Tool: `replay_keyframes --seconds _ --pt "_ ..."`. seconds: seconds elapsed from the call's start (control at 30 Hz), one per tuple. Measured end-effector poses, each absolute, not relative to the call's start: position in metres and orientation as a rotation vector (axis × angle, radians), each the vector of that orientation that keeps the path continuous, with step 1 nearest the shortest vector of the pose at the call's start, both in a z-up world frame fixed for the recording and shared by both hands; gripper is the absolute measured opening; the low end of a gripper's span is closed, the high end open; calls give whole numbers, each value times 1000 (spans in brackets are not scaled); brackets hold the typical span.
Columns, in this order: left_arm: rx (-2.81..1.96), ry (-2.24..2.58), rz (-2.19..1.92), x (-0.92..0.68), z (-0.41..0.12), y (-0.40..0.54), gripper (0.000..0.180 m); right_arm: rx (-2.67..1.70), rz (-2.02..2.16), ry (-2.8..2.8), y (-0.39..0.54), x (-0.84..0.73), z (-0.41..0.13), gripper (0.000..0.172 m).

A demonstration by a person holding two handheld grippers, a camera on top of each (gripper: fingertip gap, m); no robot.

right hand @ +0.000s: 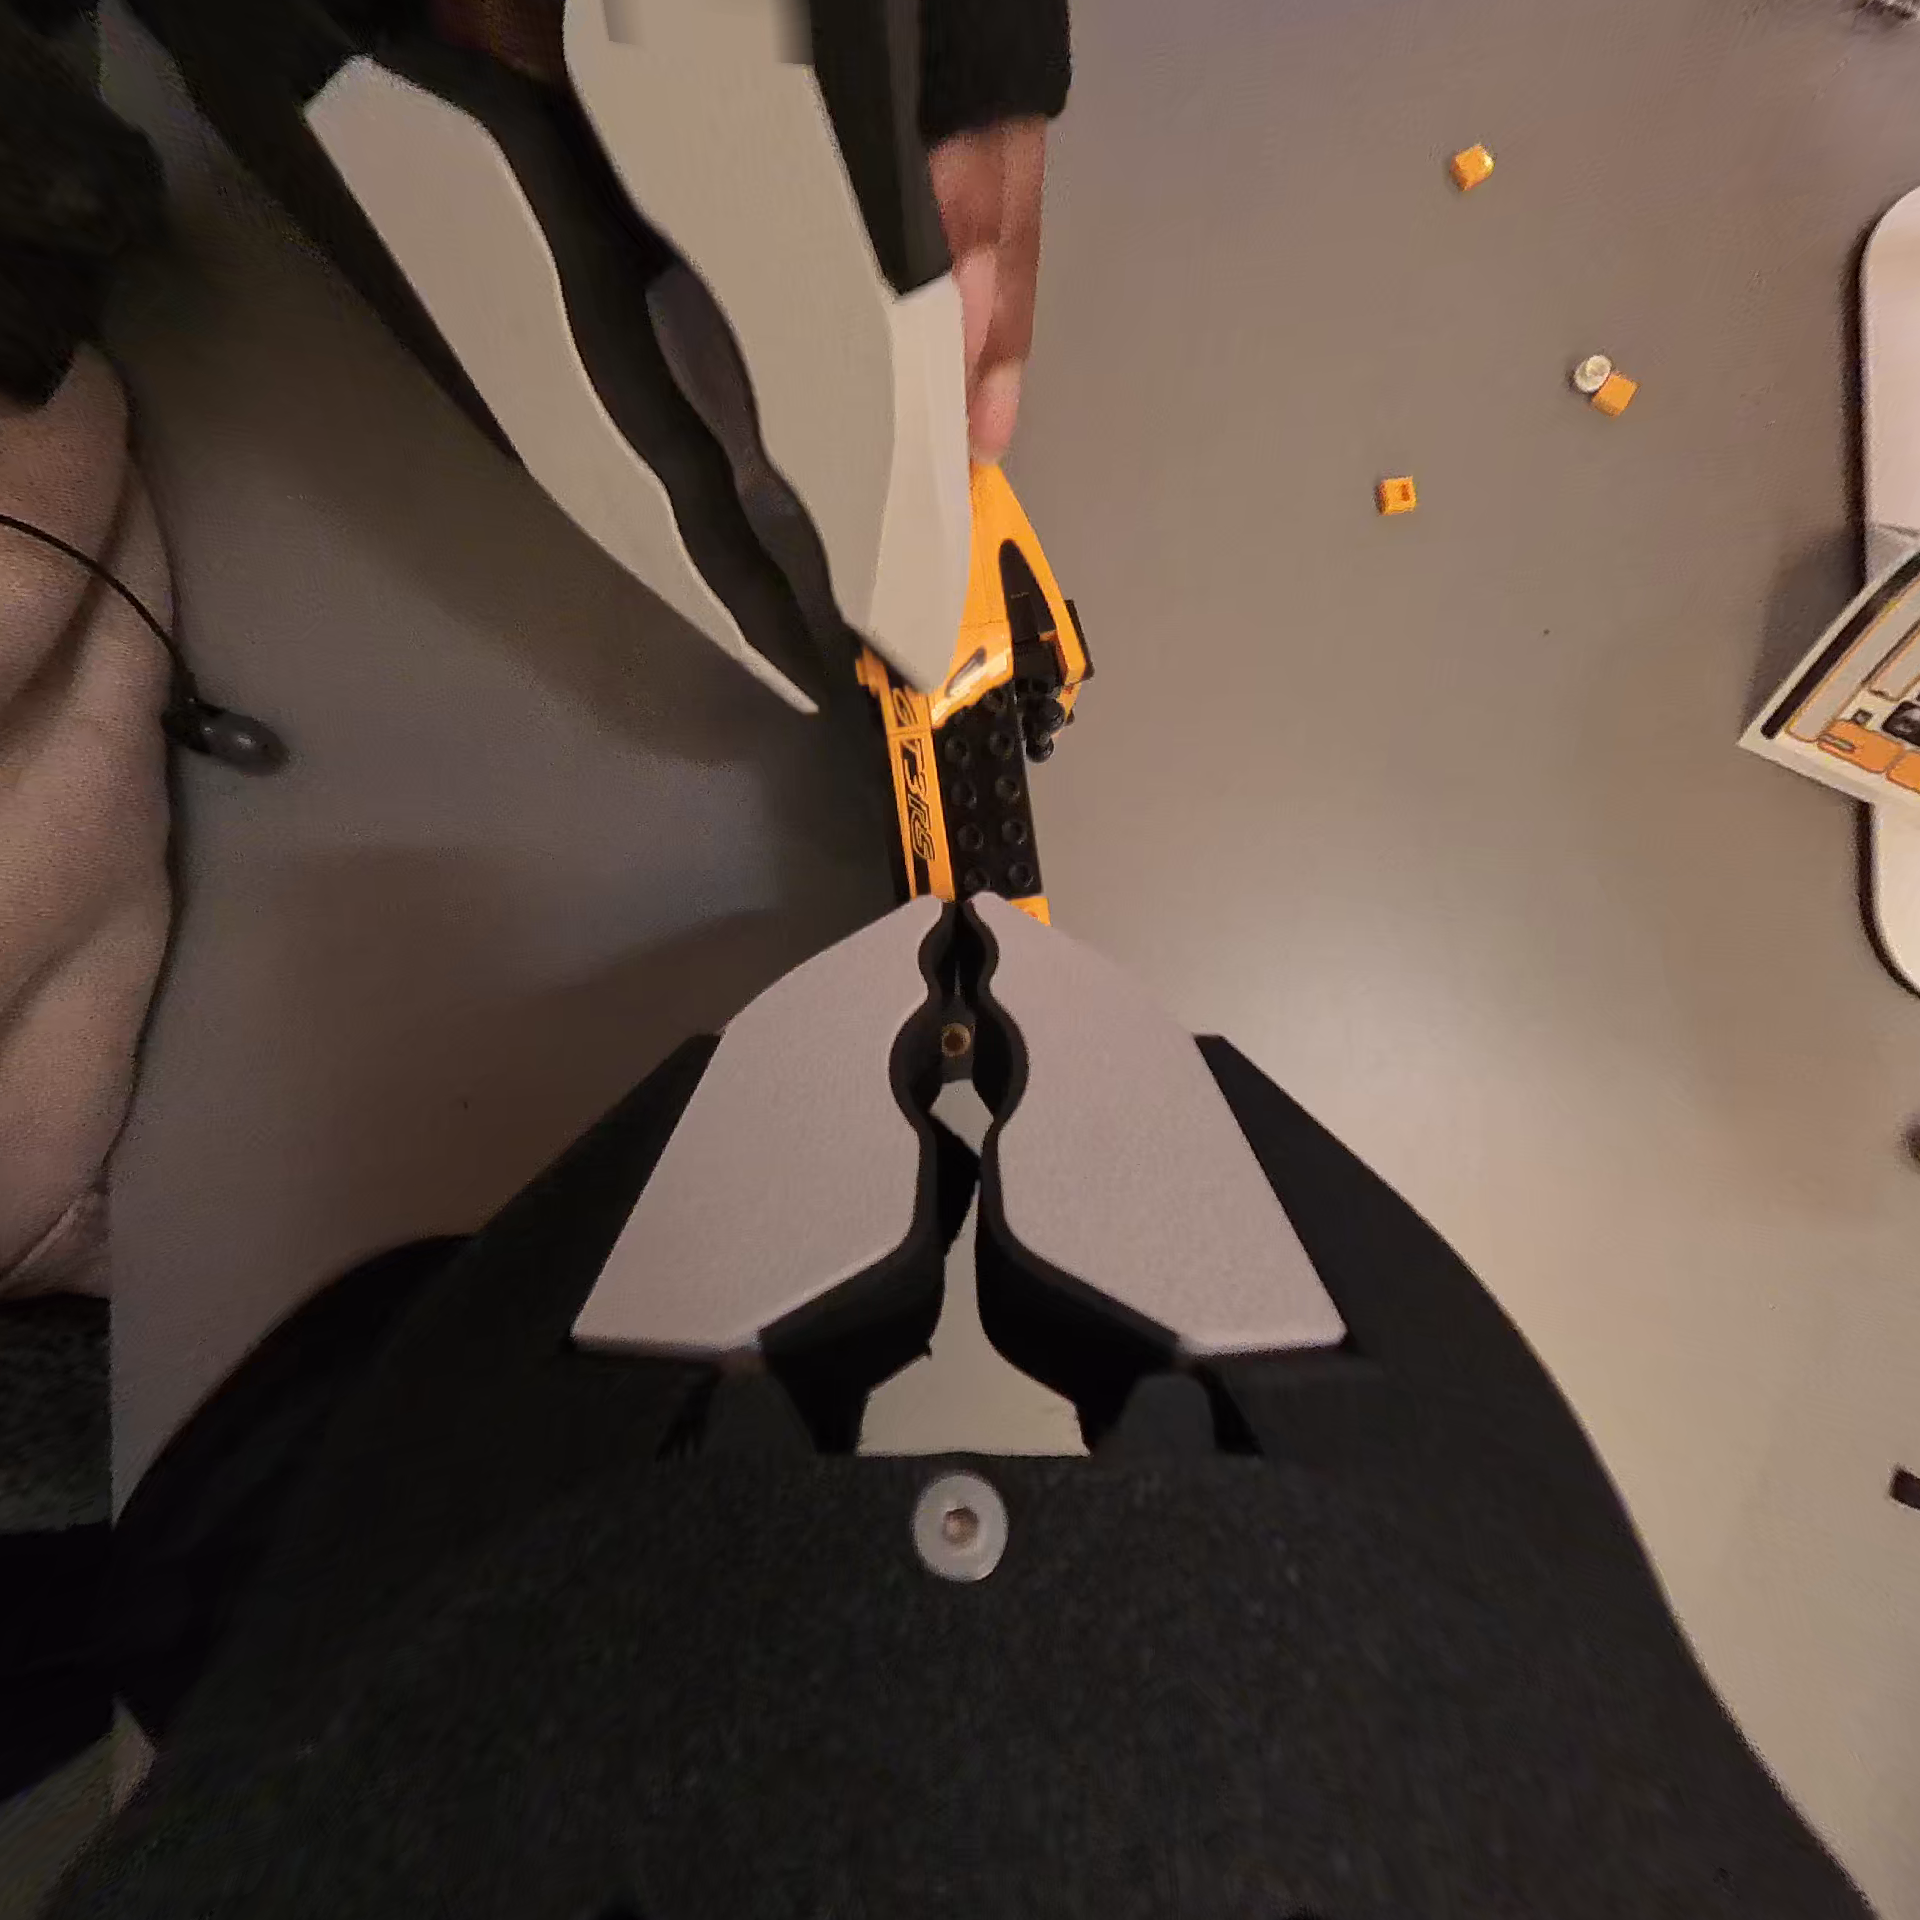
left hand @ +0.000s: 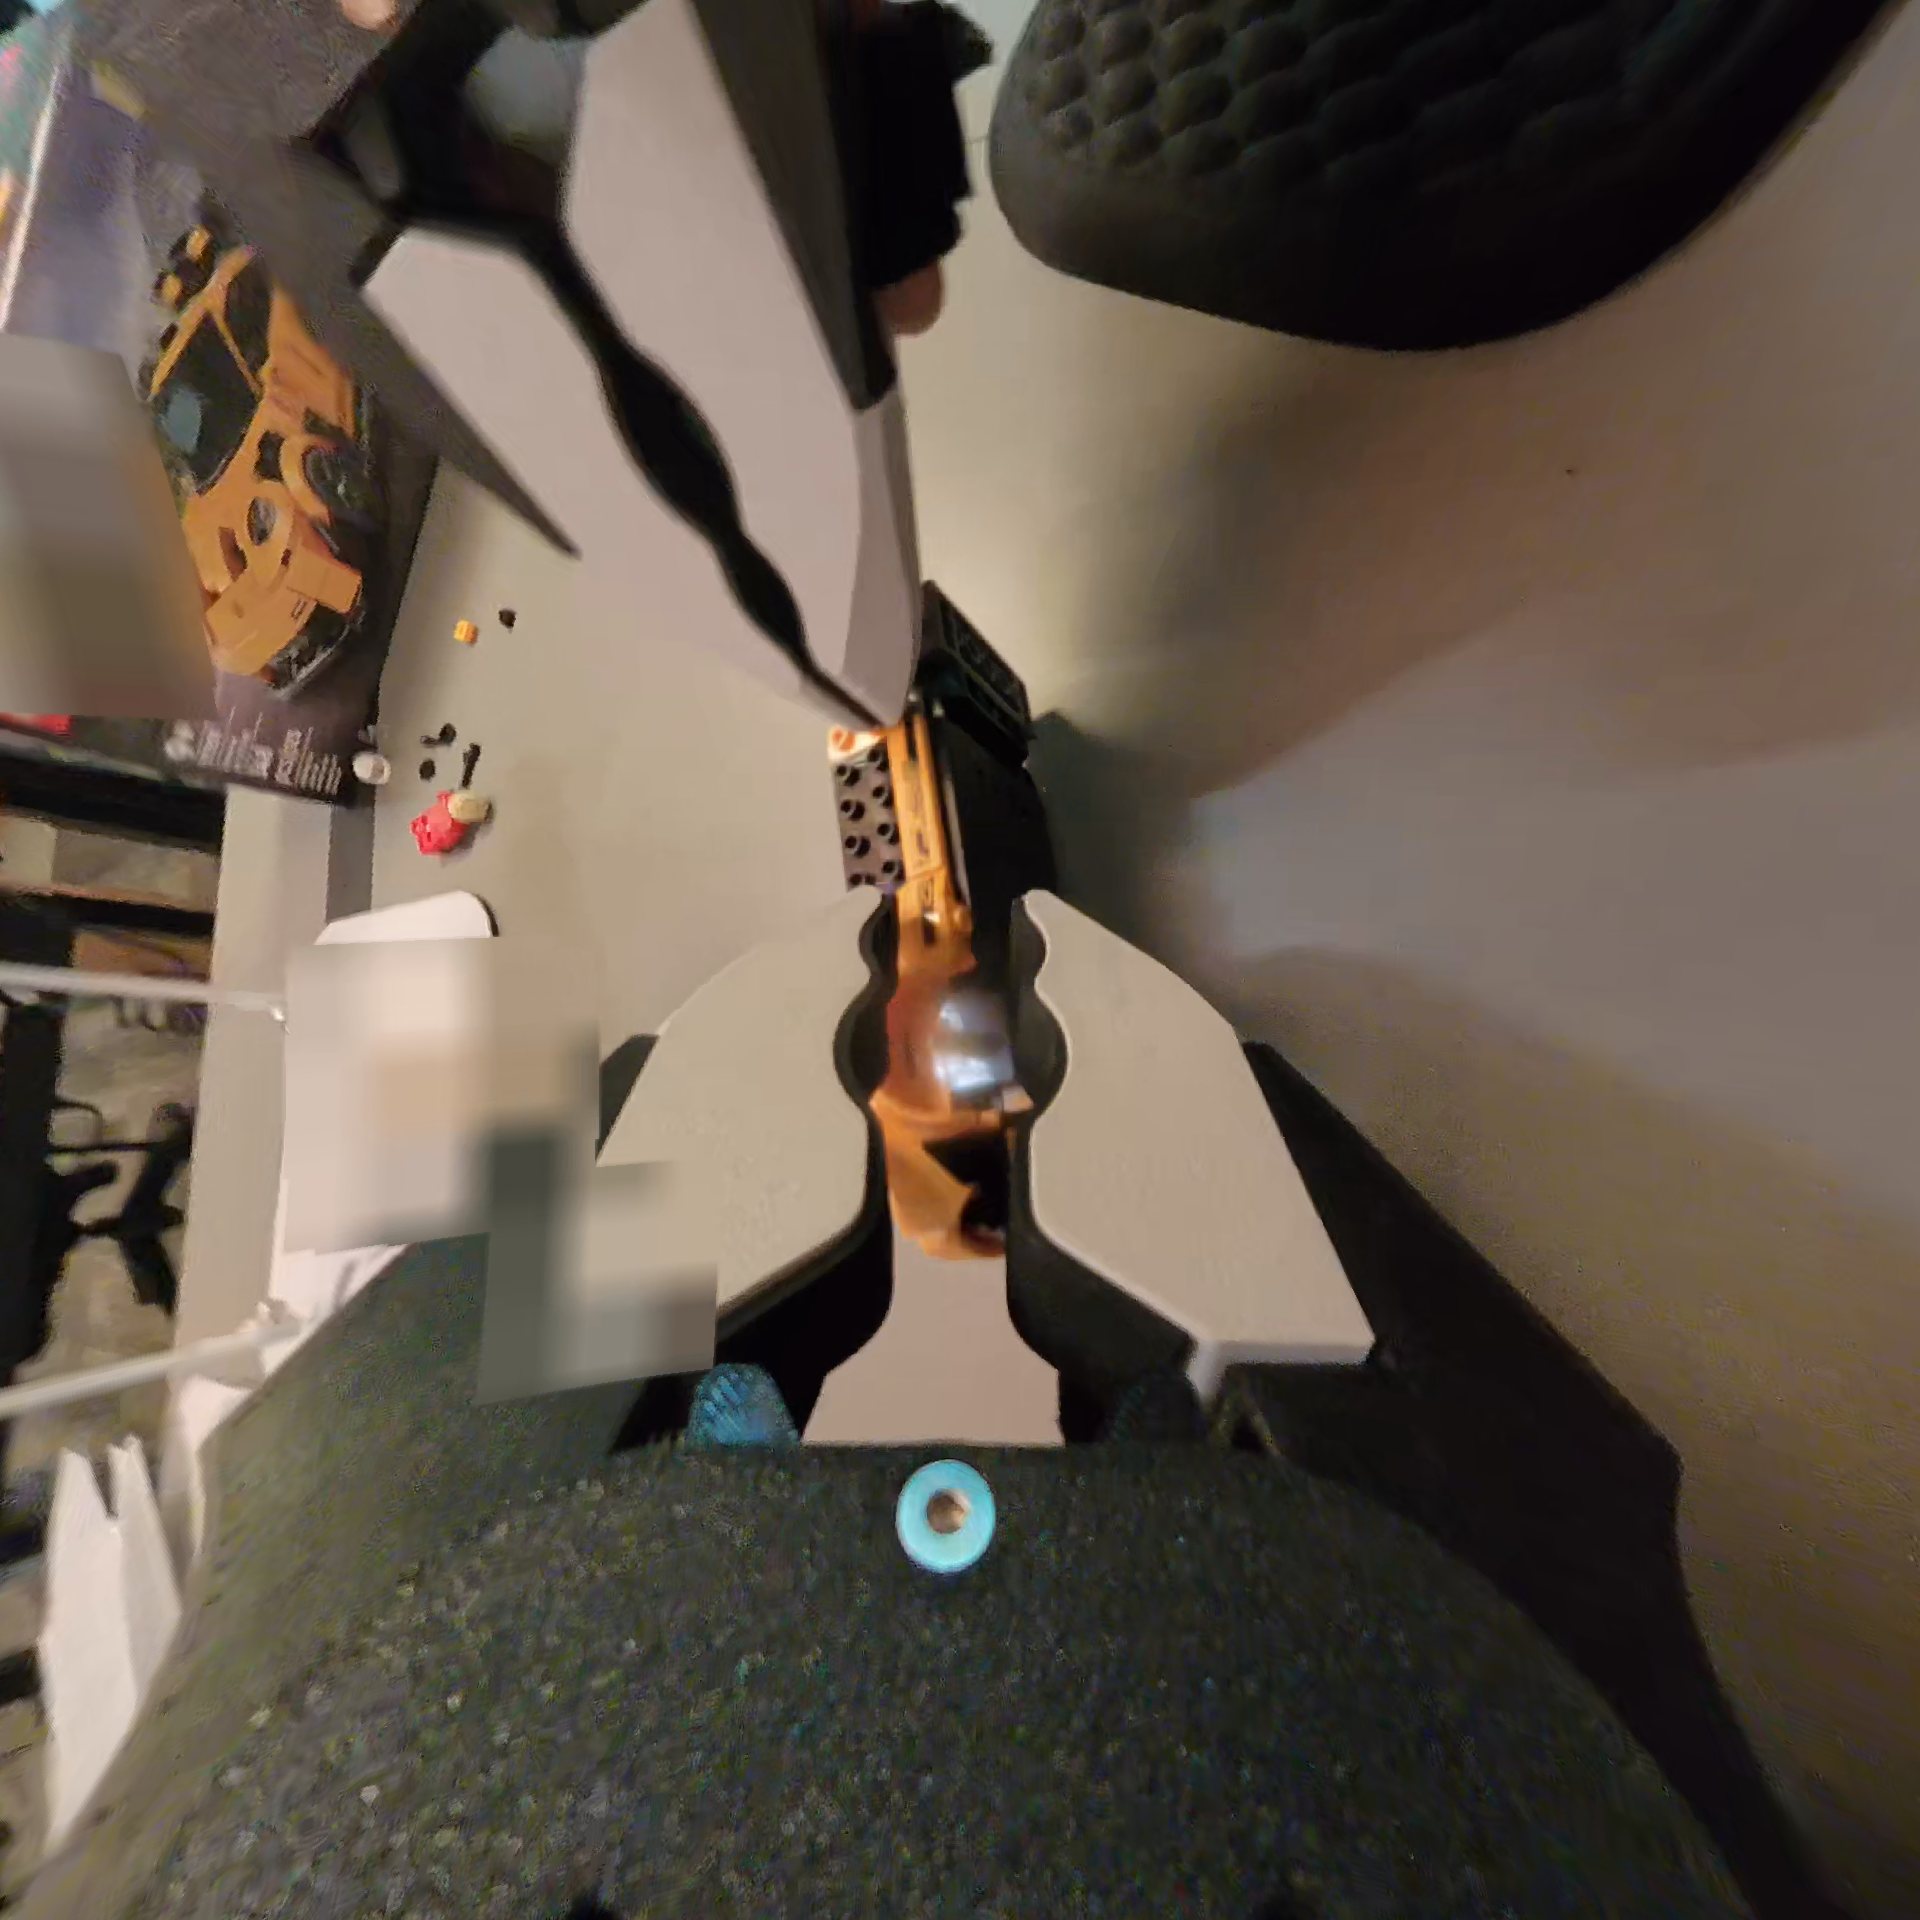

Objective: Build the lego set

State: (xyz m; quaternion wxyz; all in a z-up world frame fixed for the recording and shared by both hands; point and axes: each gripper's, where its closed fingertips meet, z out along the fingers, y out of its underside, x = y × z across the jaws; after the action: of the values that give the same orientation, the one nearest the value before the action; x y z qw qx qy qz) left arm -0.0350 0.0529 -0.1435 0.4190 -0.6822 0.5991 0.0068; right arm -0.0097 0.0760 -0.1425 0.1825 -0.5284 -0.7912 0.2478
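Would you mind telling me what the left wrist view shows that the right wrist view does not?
Only the left wrist view shows the boxed orange car picture, a red piece and a dark textured pad. Only the right shows loose orange bricks and a sticker sheet. Both show the orange and black brick car held by the left gripper, with the right gripper shut at its other end.

Dim warm light, soft shadows, motion blur (edges fisheye-warped)

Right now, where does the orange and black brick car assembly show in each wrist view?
Left wrist view: orange and black brick assembly at centre, between the left gripper fingers.
Right wrist view: centre, just above the right gripper tips.
Shared landmark: its black studded plate.
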Motion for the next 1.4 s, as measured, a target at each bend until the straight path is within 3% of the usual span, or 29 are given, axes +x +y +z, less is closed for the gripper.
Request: replay_keyframes --seconds 0.3,0.5,0.6,1.4 --pt "-1944 999 -415 -66 -143 49 57 -1458 762 -2214 67 -23 -127 0" --pt "-1976 1009 -404 -78 -155 51 57 -1492 787 -2220 64 -33 -133 0" --pt "-2009 1021 -428 -78 -169 49 40 -1502 764 -2247 65 -35 -140 0" --pt "-2013 1006 -414 -77 -169 48 40 -1426 670 -2313 58 -48 -140 0"
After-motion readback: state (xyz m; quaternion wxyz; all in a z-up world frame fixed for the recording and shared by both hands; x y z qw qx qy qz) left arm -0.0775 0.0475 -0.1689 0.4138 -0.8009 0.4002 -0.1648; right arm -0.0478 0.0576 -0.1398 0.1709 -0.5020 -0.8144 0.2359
